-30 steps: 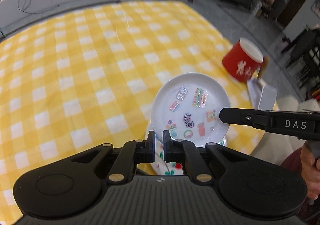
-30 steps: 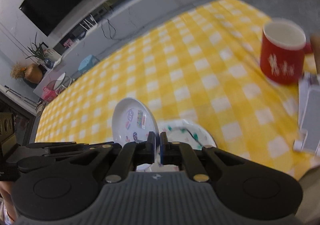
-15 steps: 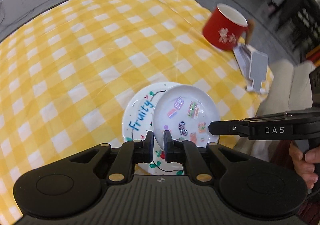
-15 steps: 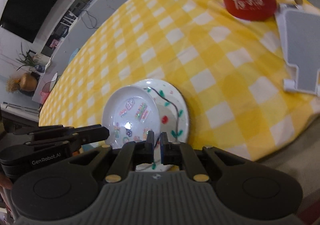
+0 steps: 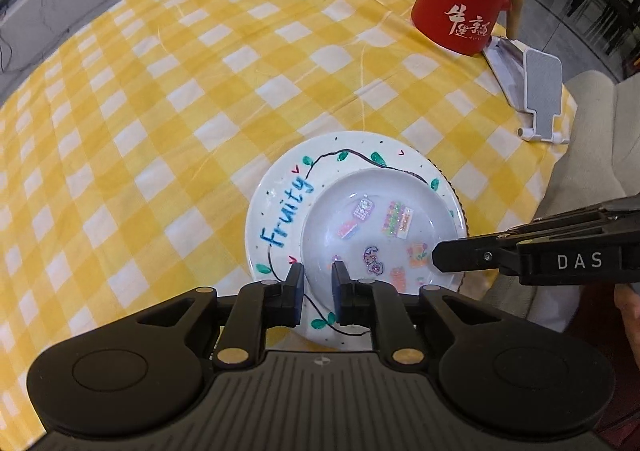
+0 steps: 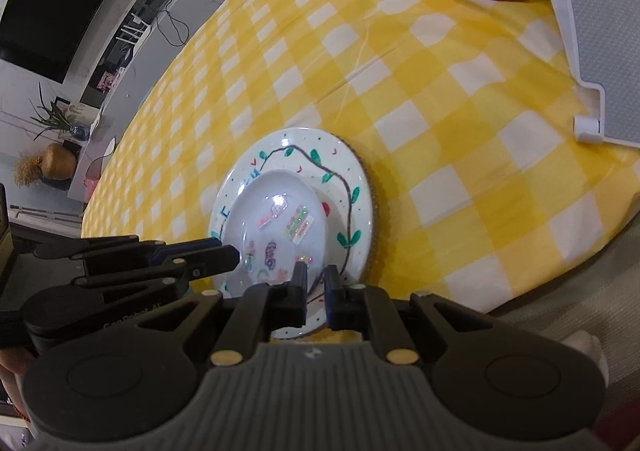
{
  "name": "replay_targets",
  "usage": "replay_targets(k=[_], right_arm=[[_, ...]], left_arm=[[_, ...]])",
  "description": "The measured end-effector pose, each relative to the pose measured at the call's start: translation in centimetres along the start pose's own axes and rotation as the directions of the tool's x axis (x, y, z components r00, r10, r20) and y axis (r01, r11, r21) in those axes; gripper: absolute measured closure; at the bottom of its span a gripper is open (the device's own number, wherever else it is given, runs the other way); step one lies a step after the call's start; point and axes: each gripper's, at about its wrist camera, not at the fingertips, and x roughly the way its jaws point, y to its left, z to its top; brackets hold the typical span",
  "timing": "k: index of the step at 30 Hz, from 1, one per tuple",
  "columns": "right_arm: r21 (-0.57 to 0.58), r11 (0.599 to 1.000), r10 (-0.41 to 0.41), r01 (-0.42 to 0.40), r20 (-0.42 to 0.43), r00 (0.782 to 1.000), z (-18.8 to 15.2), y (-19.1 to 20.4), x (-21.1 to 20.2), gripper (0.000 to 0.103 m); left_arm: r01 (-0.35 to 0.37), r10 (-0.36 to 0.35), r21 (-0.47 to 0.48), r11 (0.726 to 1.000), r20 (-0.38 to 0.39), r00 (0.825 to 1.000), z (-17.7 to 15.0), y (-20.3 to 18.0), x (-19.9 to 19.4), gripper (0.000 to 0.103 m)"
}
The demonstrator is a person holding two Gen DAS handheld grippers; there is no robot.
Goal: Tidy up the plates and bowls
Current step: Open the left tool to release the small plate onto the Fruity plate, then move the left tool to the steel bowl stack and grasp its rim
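Your small stickered plate sits inside the bigger "Fruity" plate, off-centre toward the near-right rim, on the yellow-check bench. There's a thin brown edge under the big plate's far-right side; can't tell what it is.

Left tool: jaws have just been opening, now slightly apart w/ the small plate's near rim in the gap. Fingers look clear of the rim, so released, though the contact pt is partly hidden by the tool body.

Right tool: jaws also just been opening, only a narrow gap. The plates' near rims run through it, w/ no visible pinch. Looks let go, but the gap is small & the rim behind the fingers is cut off.

Each tool shows side-on in the other's view, tip over the small plate's edge; touching or hovering is hard to call.

Red mug w/ white characters stands far right, well apart from the plates; its top is cropped in the right wrist view. White phone stand is just beside it near the bench edge.
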Motion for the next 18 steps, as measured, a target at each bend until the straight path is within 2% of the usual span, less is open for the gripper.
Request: replay_targets(k=[2,4,6,8,11,14,15,18], right_arm=[[-0.018,1.0,-0.01,0.01,0.01,1.0,-0.2,0.2,0.0,0.095],[-0.032,0.999,-0.018,0.019,0.017,1.0,-0.4,0.4,0.0,0.095],[-0.043,0.999,-0.014,0.015,0.022,1.0,-0.5,0.6,-0.1,0.088],[-0.065,0.998,0.006,-0.004,0.036,0.999,-0.6,1.0,-0.3,0.066],[-0.119,0.992,-0.023,0.032,0.074,0.997,-0.7,1.9,-1.0,0.048],[-0.176,0.979,-0.082,0.106,0.137,0.987,-1.0,3.0,-1.6,0.034],[-0.189,0.975,-0.09,0.119,0.154,0.984,-1.0,3.0,-1.8,0.033],[-0.205,0.972,-0.07,0.112,0.202,0.977,-1.1,3.3,-2.8,0.018]], left_arm=[[-0.017,0.017,0.008,1.0,0.017,1.0,0.0,-0.1,-0.3,0.077],[-0.049,0.048,0.017,0.999,0.048,0.998,0.0,-0.3,-0.7,0.063],[-0.075,0.073,0.01,0.997,0.096,0.993,-0.1,-0.3,-1.2,0.058],[-0.095,0.099,-0.033,0.995,0.152,0.983,-0.1,-0.1,-2.2,0.056],[-0.094,0.106,-0.067,0.993,0.219,0.97,-0.2,0.2,-3.9,0.05],[-0.104,0.135,-0.127,0.986,0.273,0.952,-0.6,0.8,-6.1,0.043],[-0.11,0.151,-0.157,0.981,0.285,0.946,-0.8,1.0,-6.9,0.042],[-0.124,0.201,-0.236,0.964,0.337,0.92,-1.8,1.9,-9.9,0.034]])
